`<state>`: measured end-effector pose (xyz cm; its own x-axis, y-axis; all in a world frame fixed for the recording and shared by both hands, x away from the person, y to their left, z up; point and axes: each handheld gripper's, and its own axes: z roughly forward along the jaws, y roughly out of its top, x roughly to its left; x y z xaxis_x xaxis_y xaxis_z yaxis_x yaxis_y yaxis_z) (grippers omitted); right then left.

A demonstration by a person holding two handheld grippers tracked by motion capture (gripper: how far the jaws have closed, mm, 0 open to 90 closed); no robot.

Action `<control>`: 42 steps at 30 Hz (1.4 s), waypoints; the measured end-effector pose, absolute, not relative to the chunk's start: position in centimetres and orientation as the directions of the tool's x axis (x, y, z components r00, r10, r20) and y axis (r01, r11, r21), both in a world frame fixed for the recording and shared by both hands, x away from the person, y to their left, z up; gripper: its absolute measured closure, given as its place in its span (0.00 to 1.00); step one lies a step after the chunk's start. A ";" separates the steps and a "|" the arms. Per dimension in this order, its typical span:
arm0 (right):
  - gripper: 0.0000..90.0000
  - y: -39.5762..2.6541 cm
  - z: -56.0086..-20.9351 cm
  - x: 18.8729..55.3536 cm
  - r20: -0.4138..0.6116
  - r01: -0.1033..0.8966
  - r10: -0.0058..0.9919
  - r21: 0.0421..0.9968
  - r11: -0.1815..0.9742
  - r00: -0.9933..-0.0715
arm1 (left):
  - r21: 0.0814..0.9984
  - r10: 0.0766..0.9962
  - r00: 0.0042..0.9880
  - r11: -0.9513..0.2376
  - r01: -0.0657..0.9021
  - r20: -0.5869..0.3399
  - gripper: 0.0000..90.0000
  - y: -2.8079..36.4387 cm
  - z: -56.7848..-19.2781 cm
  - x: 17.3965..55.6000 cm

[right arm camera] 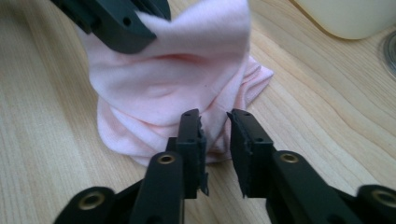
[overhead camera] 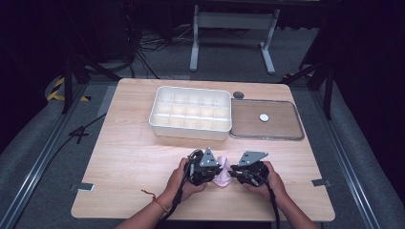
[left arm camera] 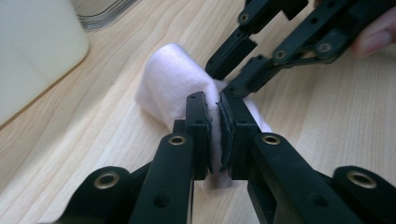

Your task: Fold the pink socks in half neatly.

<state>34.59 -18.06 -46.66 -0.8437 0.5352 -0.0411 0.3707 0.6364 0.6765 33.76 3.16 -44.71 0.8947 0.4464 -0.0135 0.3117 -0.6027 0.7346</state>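
Cloth (overhead camera: pixel 222 175), pink, soft and limp, sits at six o'clock on the table (overhead camera: pixel 129 157), pinched in your left gripper (left arm camera: pixel 215 126); your right gripper (right arm camera: pixel 215 135), jaws parted, should bite a thick fold.

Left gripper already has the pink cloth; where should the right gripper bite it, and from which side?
Take the pink cloth at its bunched lower fold, straight ahead of the right gripper. Come in level from the side opposite the left gripper: the fold there is thick, raised and free.

pink cloth (right arm camera: pixel 187 79) | soft, bunched and folded | near table edge, one fold lifted
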 end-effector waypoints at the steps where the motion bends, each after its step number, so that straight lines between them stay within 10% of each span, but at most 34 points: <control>1: 0.86 -18.0 -46.7 34.6 -0.039 0.372 0.536 0.678 0.634 -0.843 | 0.727 0.441 0.897 -0.613 0.309 -0.010 0.91 2.9 -44.8 33.7; 26: 0.83 -17.4 -44.3 35.1 -0.025 0.317 0.553 0.797 0.514 -0.833 | 0.699 0.431 0.902 -0.655 0.287 0.034 0.88 1.5 -46.0 33.1; 35: 0.89 -17.4 -46.6 35.4 -0.022 0.360 0.555 0.739 0.569 -0.832 | 0.733 0.324 0.939 -0.610 0.301 -0.116 0.93 4.0 -43.9 31.7; 42: 0.90 -17.4 -46.6 35.4 -0.031 0.350 0.546 0.737 0.578 -0.837 | 0.749 0.338 0.941 -0.621 0.231 -0.010 0.94 4.3 -44.3 32.9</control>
